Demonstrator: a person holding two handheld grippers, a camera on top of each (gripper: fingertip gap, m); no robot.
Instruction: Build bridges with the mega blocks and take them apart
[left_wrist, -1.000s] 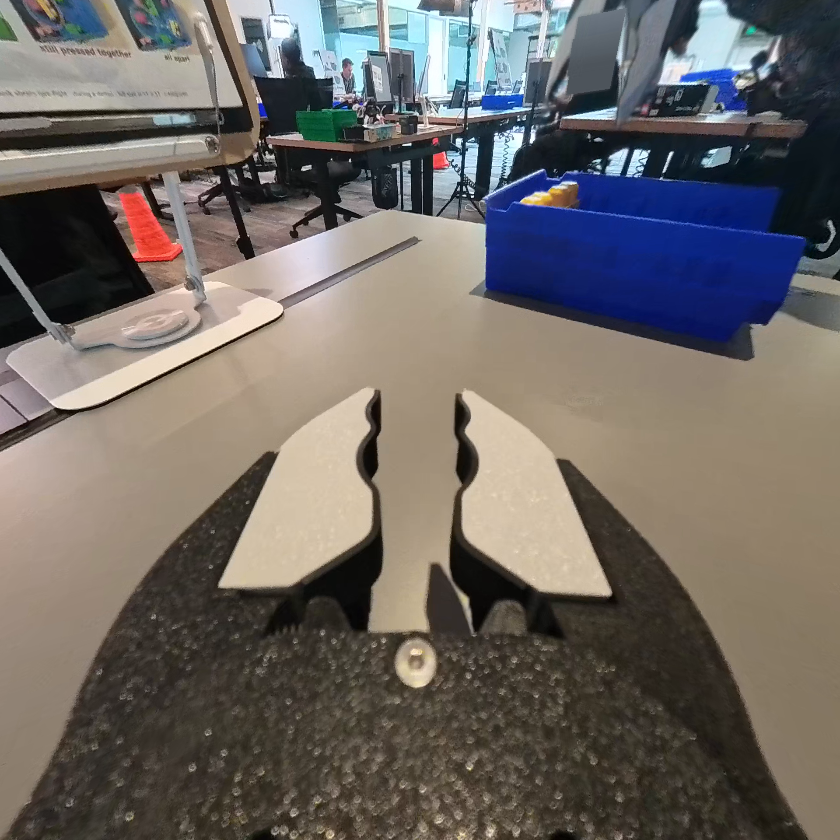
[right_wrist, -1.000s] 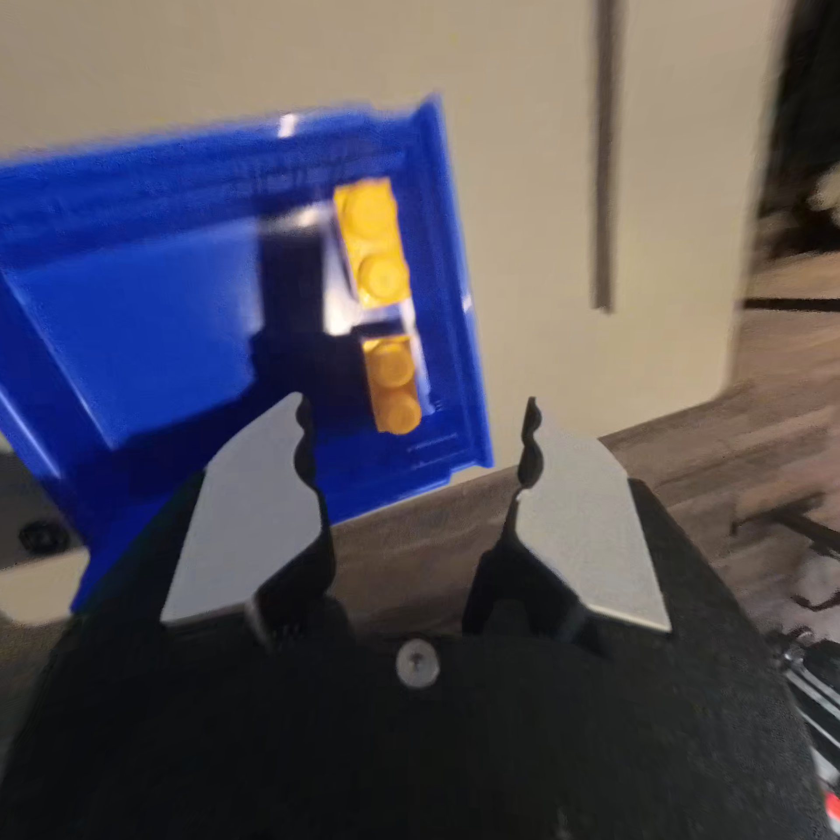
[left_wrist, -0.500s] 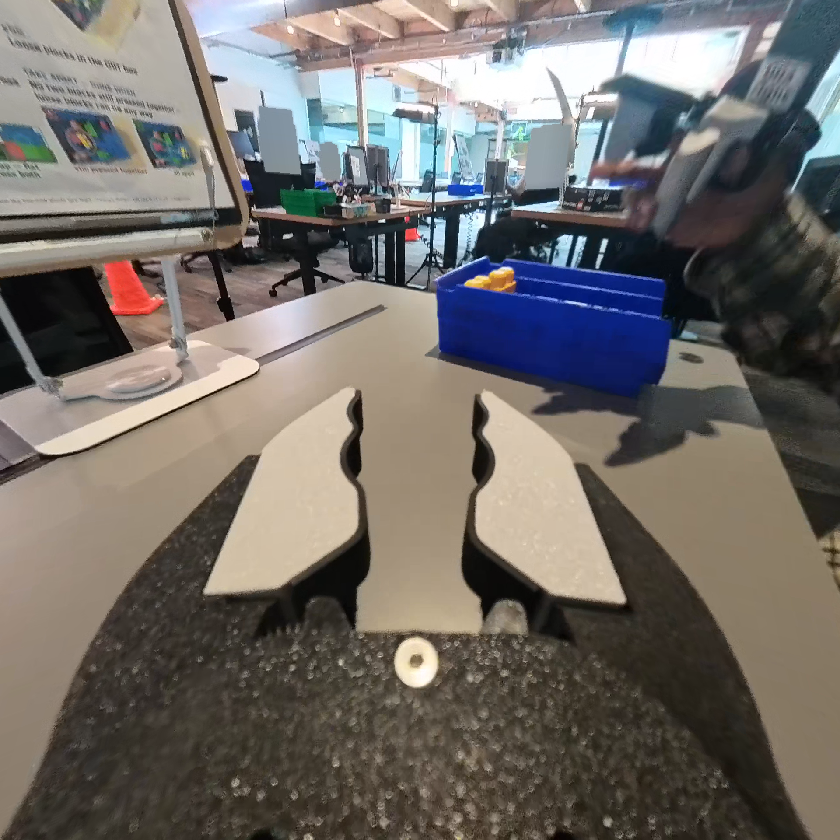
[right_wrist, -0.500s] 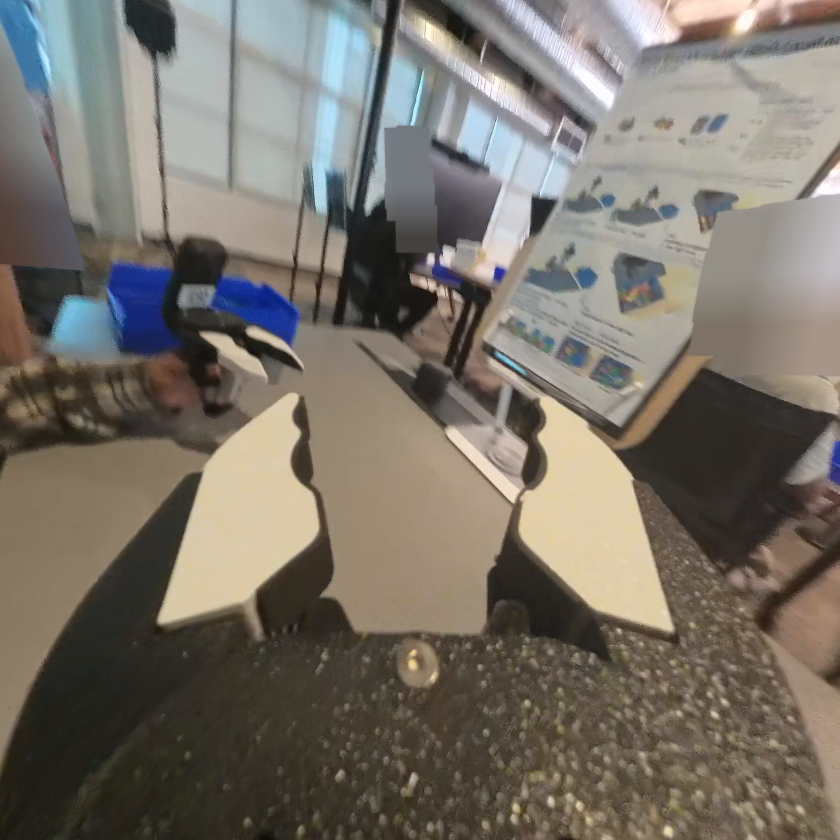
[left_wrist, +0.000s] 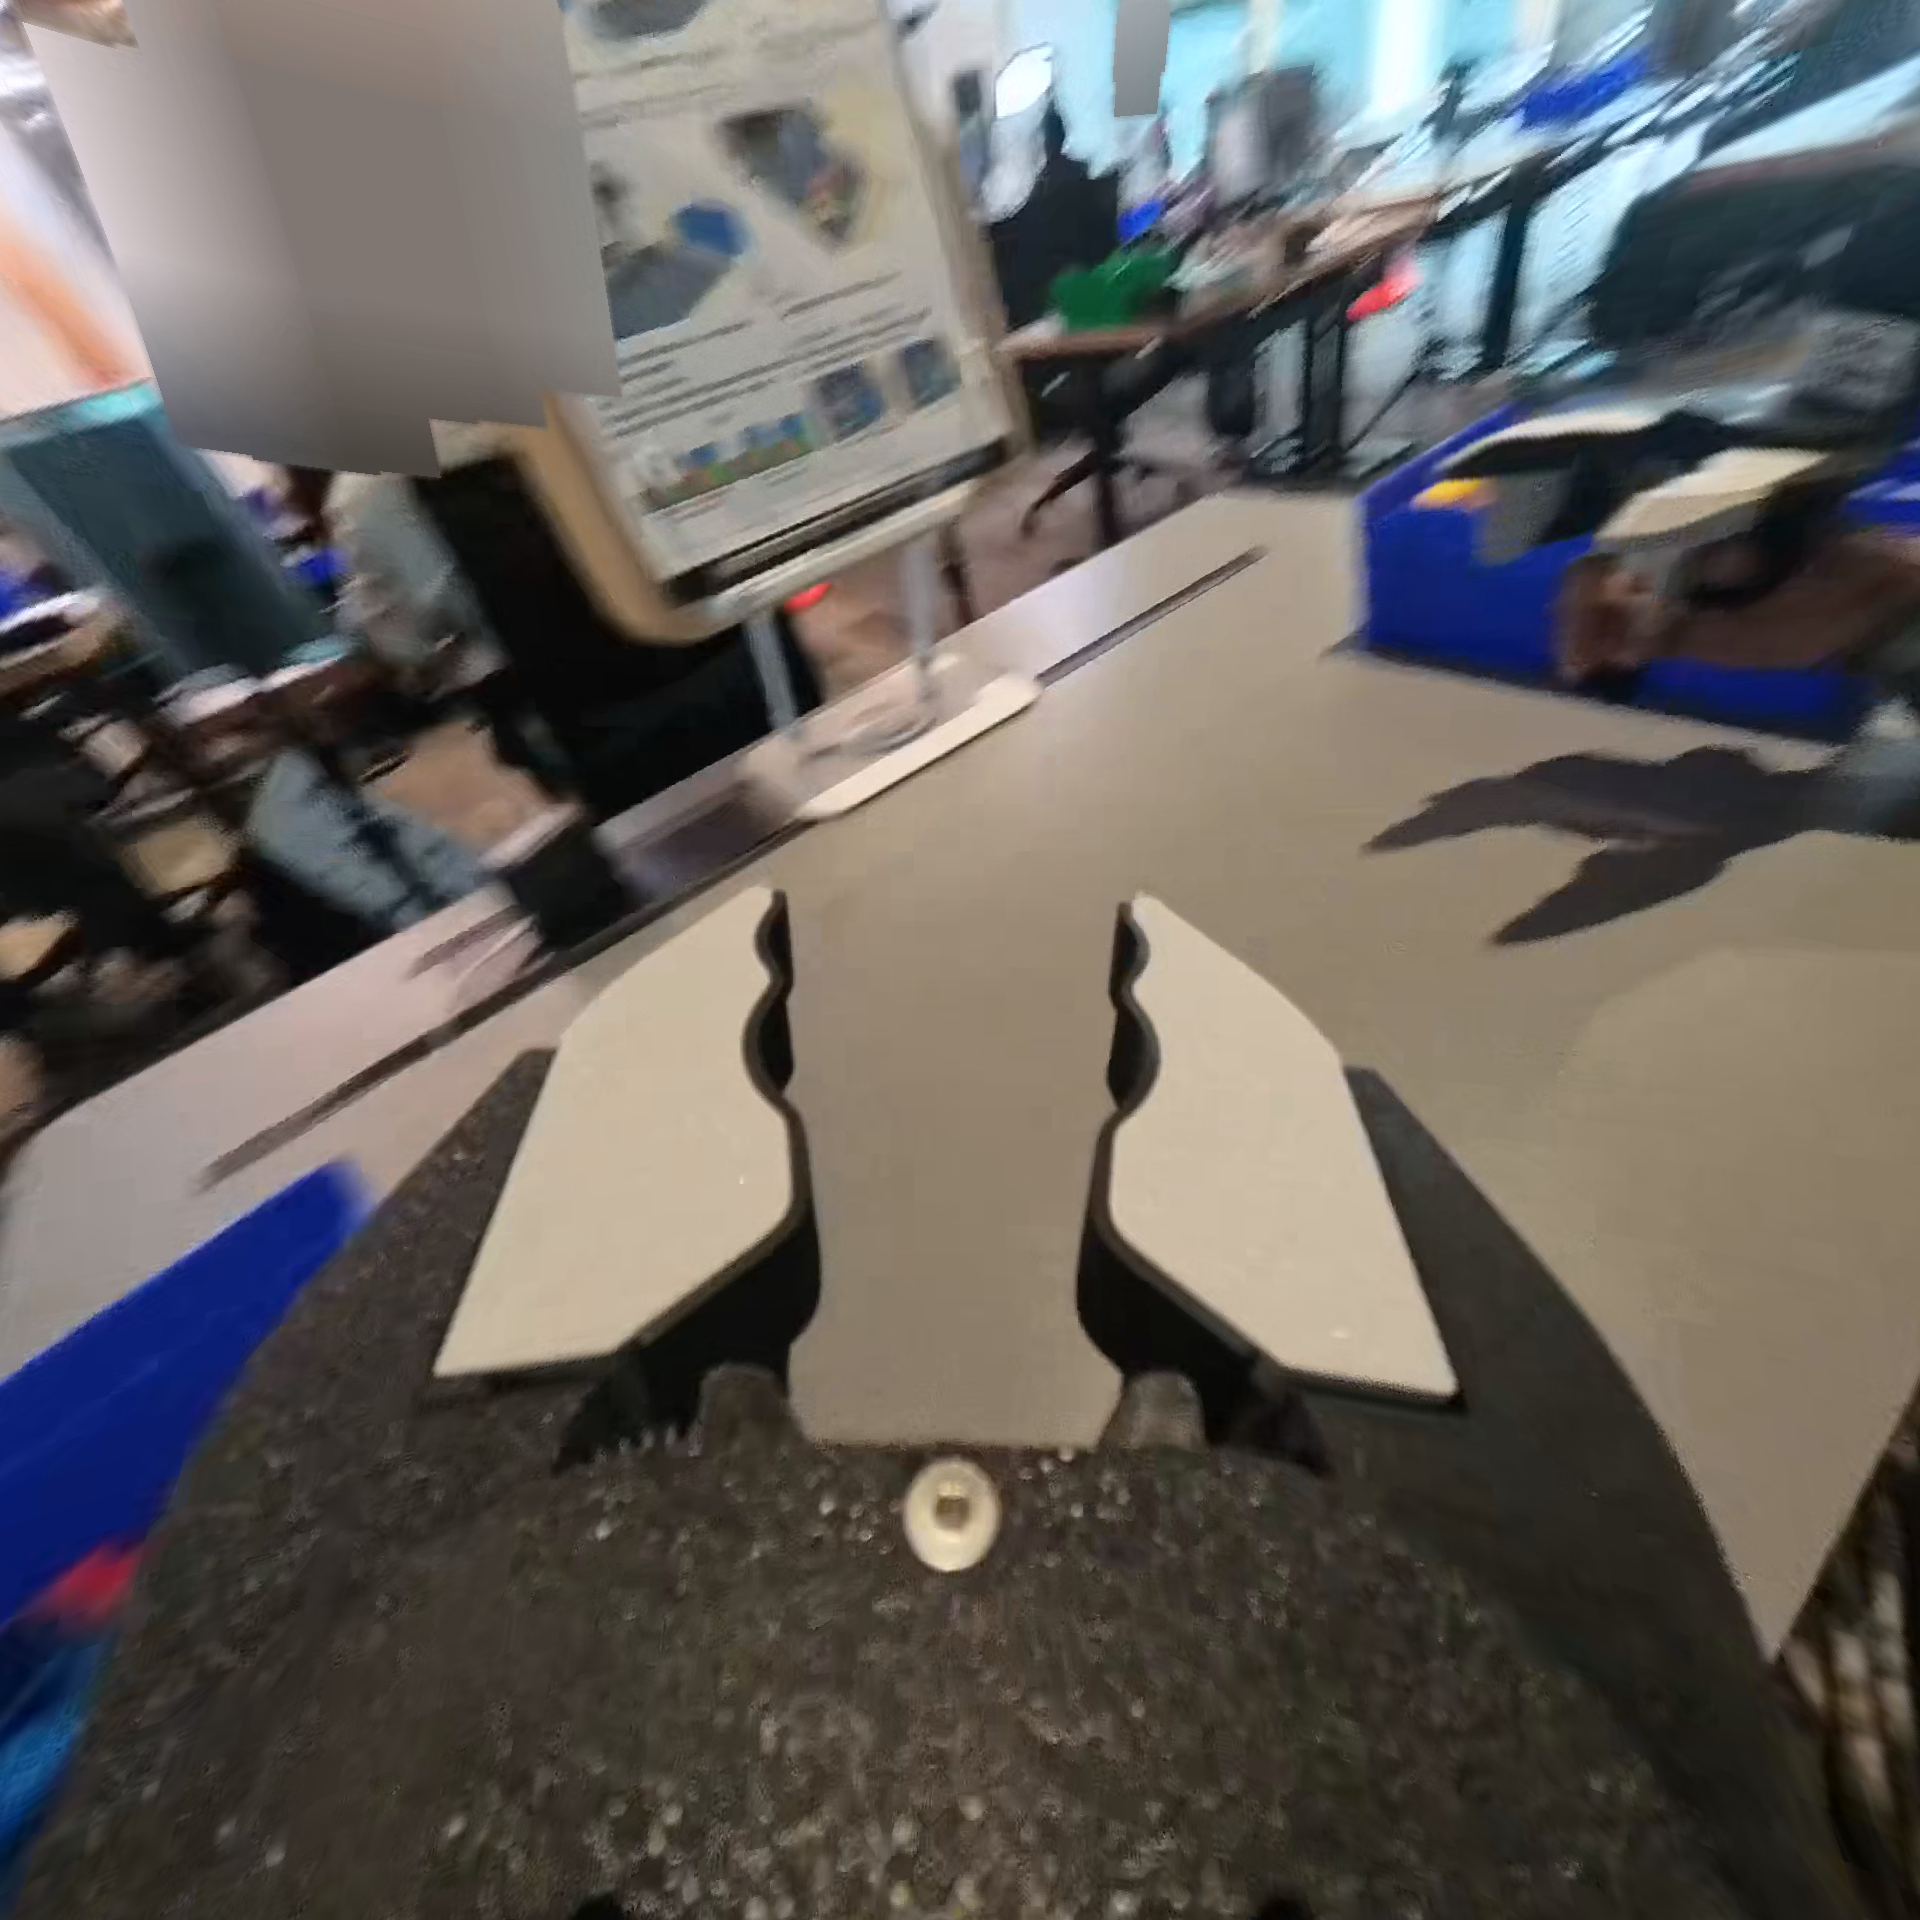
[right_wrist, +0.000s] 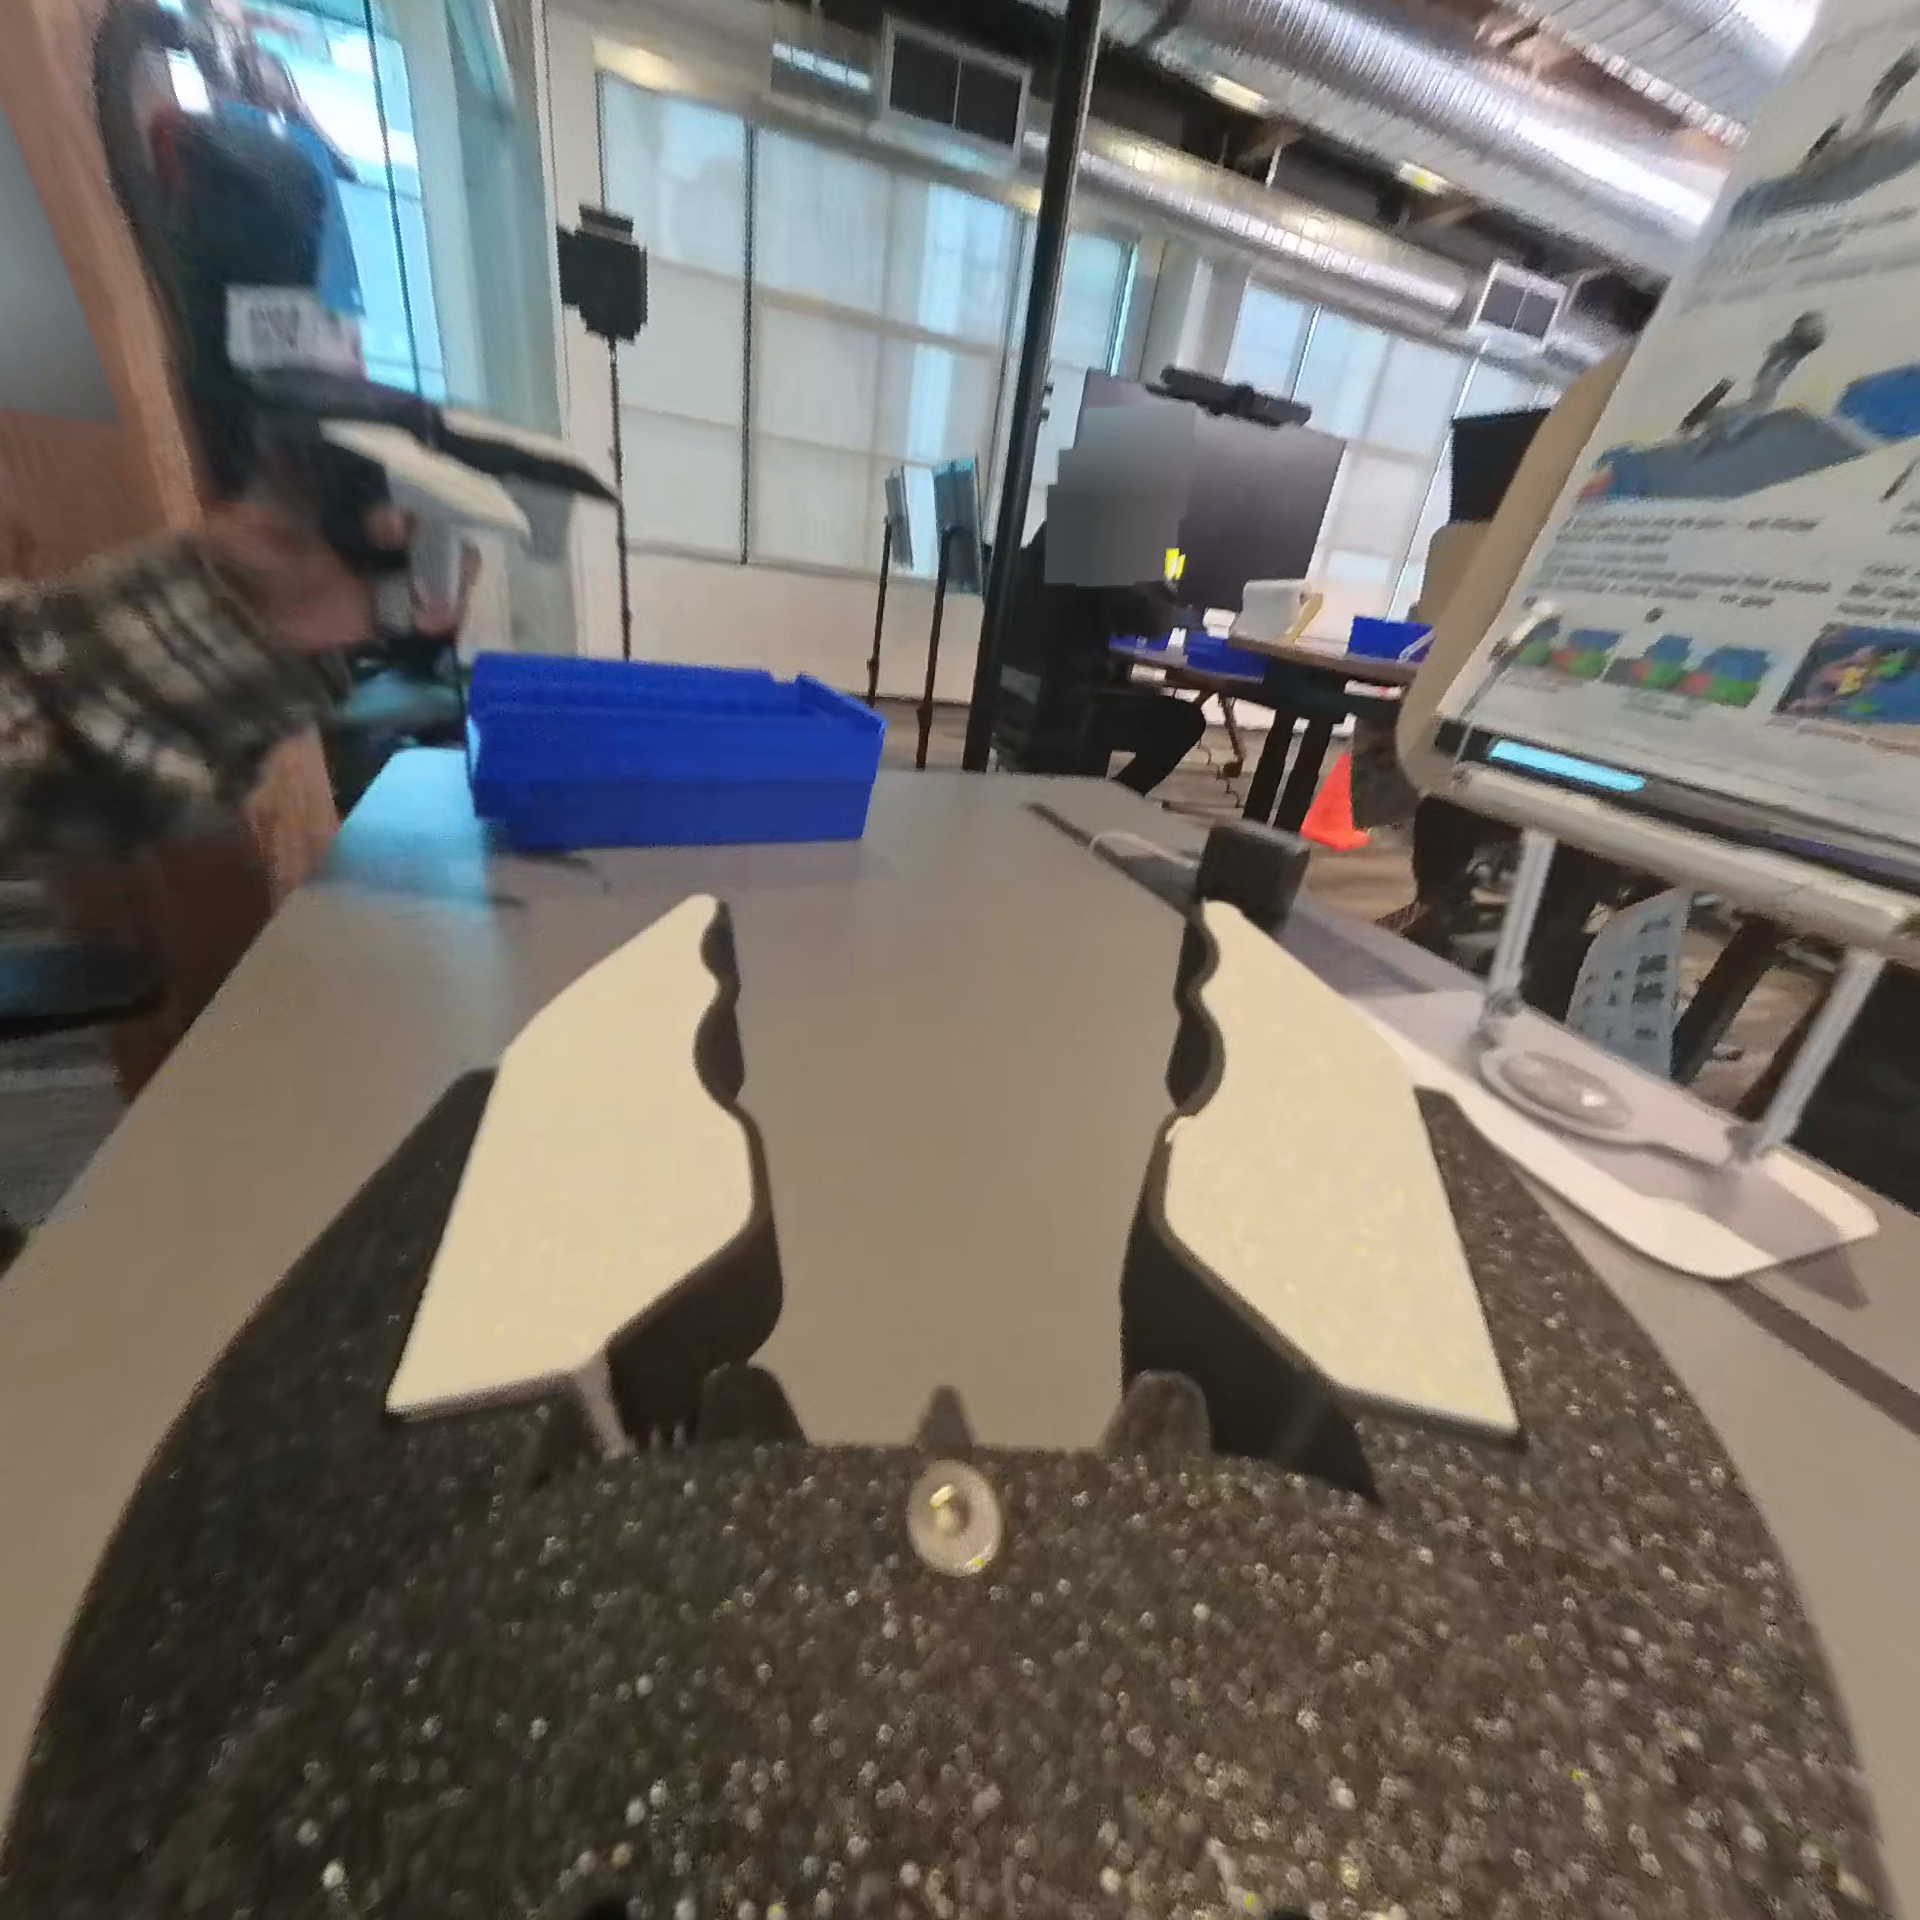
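My left gripper (left_wrist: 951, 914) is open and empty above the bare grey table (left_wrist: 1195, 831). My right gripper (right_wrist: 961, 914) is open wider and also empty, low over the table (right_wrist: 935, 1039). In the left wrist view a blue bin (left_wrist: 1455, 592) stands at the far right with a bit of a yellow block (left_wrist: 1449, 490) showing. The right gripper (left_wrist: 1621, 488) hangs blurred in front of it. A second blue bin (left_wrist: 156, 1351) sits at the lower left with a blurred red patch (left_wrist: 94, 1590). In the right wrist view the left gripper (right_wrist: 447, 478) is raised at the upper left.
A blue bin (right_wrist: 665, 758) stands at the table's far end. A poster stand (right_wrist: 1714, 571) with a white base (right_wrist: 1662, 1174) lines the right edge, and also shows in the left wrist view (left_wrist: 790, 260). A small black box (right_wrist: 1252, 868) is nearby. A plaid sleeve (right_wrist: 125, 665) holds the left gripper. Across from one pair of fingers to the other is roughly 35 centimetres.
The right gripper swung up from looking down into the bin with yellow blocks and now points along the table. The left gripper turned left and lifted, and its jaws opened wider.
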